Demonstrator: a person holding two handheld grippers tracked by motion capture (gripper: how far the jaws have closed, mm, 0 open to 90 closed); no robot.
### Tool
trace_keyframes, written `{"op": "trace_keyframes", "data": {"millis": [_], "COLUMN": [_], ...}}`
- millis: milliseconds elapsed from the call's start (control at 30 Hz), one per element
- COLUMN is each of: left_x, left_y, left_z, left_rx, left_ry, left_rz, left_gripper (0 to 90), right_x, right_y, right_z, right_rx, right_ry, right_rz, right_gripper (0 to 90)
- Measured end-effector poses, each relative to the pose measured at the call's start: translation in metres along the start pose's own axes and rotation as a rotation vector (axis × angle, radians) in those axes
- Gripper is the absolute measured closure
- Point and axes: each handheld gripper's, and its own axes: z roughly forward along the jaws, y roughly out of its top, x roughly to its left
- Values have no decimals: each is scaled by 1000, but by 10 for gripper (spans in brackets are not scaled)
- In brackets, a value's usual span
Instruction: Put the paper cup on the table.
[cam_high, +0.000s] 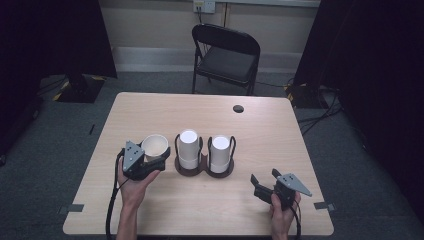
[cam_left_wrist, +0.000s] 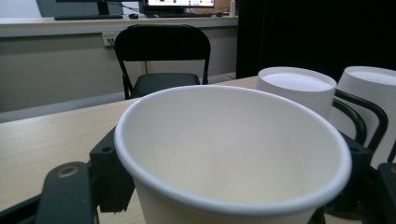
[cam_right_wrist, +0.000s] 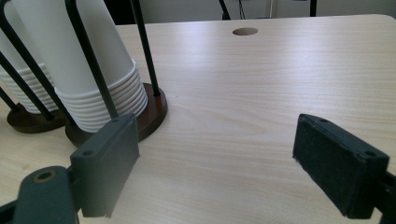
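A wooden table (cam_high: 200, 200) is filling the middle of the high view, with a round hole (cam_high: 238, 108) near its far edge. Behind it a black folding chair (cam_high: 226, 57) is standing on the grey floor.

Near the table's middle, a two-post holder (cam_high: 204, 167) with dark round bases and black wire loops is carrying two stacks of upside-down white cups: the left stack (cam_high: 188, 148) and the right stack (cam_high: 220, 153) are sitting side by side, just apart. In the right gripper view, the nested rims of the nearer stack (cam_right_wrist: 88, 70) are showing above its brown base.

The left gripper (cam_high: 150, 161) is sitting just left of the holder, its jaws clamping a single upright cup (cam_high: 155, 146) from both sides. In the left gripper view that cup (cam_left_wrist: 233, 158) is looming mouth-up, inside bare, with the stacks close behind it to the right.

The right gripper (cam_high: 265, 184) is hovering low near the table's front right corner, well apart from the holder. Its jaws are gaping wide with nothing but bare tabletop between them in the right gripper view (cam_right_wrist: 215, 172).
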Motion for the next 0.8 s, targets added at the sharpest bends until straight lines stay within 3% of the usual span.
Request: {"op": "trace_keyframes", "data": {"millis": [267, 567, 800], "left_x": [10, 31, 43], "left_y": [1, 5, 8], "left_z": [17, 37, 47], "left_rx": [8, 32, 21], "left_ry": [53, 113, 114], "left_rz": [1, -18, -54], "left_gripper": [220, 219, 220], "right_x": [2, 1, -1], "right_y": [-4, -5, -5], "right_z": [3, 2, 2], "right_rx": [-38, -36, -42], "right_ry": [-25, 3, 11], "right_rz": [-26, -33, -19], "right_gripper": [134, 135, 135]}}
